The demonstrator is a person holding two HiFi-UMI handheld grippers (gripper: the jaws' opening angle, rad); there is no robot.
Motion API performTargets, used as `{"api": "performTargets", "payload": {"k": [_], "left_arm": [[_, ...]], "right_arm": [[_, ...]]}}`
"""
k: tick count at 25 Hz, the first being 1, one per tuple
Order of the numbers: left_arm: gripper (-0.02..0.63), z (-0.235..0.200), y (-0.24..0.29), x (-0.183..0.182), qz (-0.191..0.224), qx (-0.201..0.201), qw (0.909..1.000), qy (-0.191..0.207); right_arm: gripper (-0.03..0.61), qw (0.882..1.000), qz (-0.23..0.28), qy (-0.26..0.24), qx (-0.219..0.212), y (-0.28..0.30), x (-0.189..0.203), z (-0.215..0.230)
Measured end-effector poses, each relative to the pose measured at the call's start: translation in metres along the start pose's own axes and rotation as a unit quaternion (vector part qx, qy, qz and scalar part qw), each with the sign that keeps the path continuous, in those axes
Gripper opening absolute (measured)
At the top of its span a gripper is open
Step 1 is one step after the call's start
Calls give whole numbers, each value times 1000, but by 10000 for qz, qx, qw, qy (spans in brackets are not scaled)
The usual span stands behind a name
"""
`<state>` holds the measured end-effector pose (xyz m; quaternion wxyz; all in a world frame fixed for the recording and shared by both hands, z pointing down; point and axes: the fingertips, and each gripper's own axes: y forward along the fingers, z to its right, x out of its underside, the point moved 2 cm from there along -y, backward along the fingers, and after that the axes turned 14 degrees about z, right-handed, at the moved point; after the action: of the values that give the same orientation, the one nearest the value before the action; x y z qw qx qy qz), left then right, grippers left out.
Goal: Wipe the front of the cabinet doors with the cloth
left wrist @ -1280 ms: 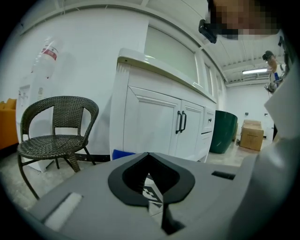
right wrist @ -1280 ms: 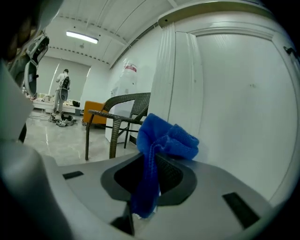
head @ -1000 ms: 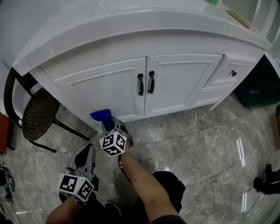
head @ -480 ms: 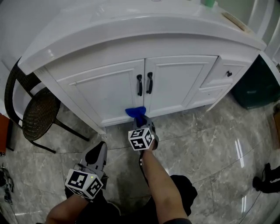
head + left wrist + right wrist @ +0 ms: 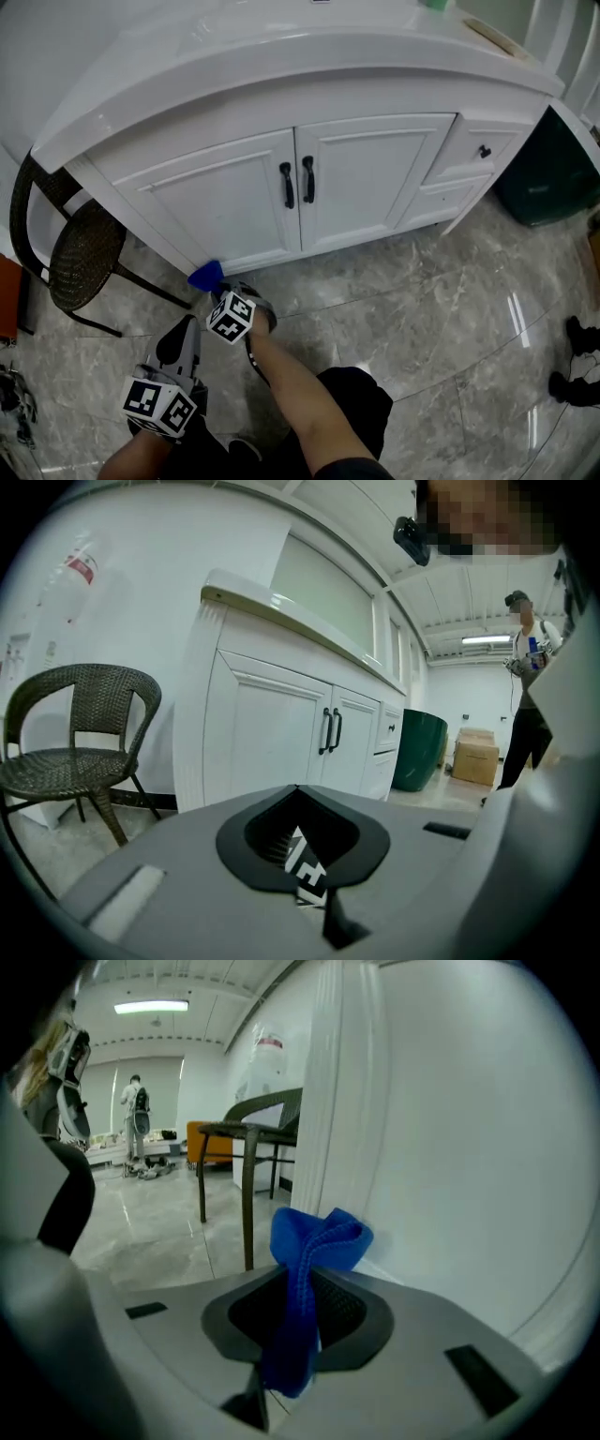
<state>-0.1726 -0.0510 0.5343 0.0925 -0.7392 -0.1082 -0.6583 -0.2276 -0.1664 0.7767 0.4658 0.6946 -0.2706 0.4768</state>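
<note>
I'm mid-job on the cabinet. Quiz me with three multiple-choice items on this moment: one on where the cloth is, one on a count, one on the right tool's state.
1. Where is the blue cloth?
A. on the countertop
B. low by the bottom left corner of the left cabinet door
C. on the chair seat

2. How many black bar handles are on the two doors?
A. one
B. two
C. four

3. What state is the right tool in?
A. open and empty
B. shut on a door handle
C. shut on the cloth

Answers:
1 B: the head view shows the cloth down at that corner.
2 B: each door has one handle, and the two sit side by side where the doors meet.
3 C: the right gripper view shows the cloth pinched between closed jaws.
</note>
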Motion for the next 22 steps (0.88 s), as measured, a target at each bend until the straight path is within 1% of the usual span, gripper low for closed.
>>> {"api": "performTargets", "payload": {"k": [2,5,9,12,15,19,22], "left_arm": [[0,-9,-8,-4,-6,-143,9998,99],[0,-23,-17,-5,-14,-326,9994,150],[0,-33,-19,1,-32,-384,9993,0],[0,-26,-10,4,5,-232,9996,-165],[0,-11,2,5,71,8,9996,-259],[0,10,17,6,110,308,9990,-292],[0,19,23,5,141,435,9987,-230]], "right_arm": [[71,9993,-332,67,128,16,8,0],[71,9974,-437,379,423,23,12,13],[71,9921,-617,607,906,4,28,48],[71,9846,-821,726,1362,-24,49,80],[71,9737,-1042,711,1898,-58,71,114],[71,9572,-1020,938,2542,-104,80,154],[71,9448,-956,1174,2906,-130,85,169]]}}
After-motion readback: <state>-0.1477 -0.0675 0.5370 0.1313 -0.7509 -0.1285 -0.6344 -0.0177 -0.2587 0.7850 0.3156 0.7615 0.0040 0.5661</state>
